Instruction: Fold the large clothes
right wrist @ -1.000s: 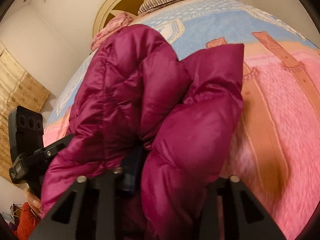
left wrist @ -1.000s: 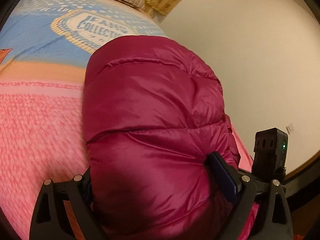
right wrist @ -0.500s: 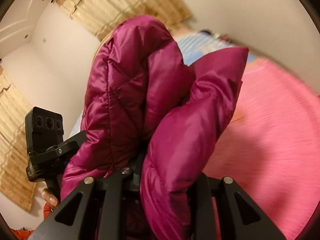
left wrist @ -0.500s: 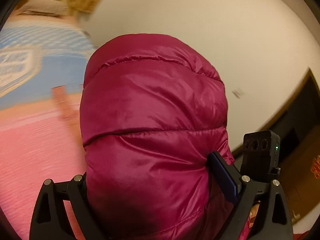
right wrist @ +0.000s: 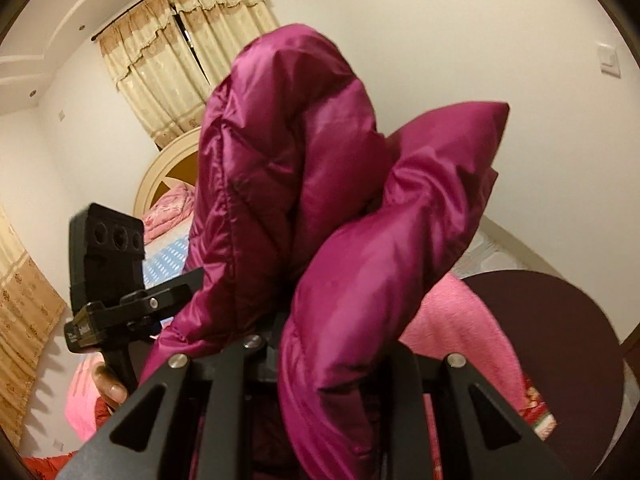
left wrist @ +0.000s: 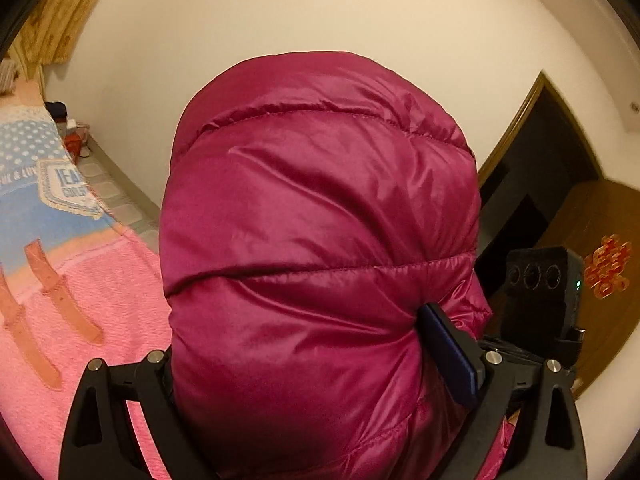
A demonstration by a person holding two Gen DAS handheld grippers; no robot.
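While both claws, left [left wrist: 320,364] and right [right wrist: 316,344], clench the jacket [left wrist: 320,240], the bed [left wrist: 60,300] lies left.

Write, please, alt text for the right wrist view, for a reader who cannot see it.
A shiny magenta puffer jacket, bunched in thick folds, is clamped in the right gripper and fills the middle of the view. At the left, the left gripper also meets the jacket. Behind are a bed with a pink cover, cream curtains and a white wall.
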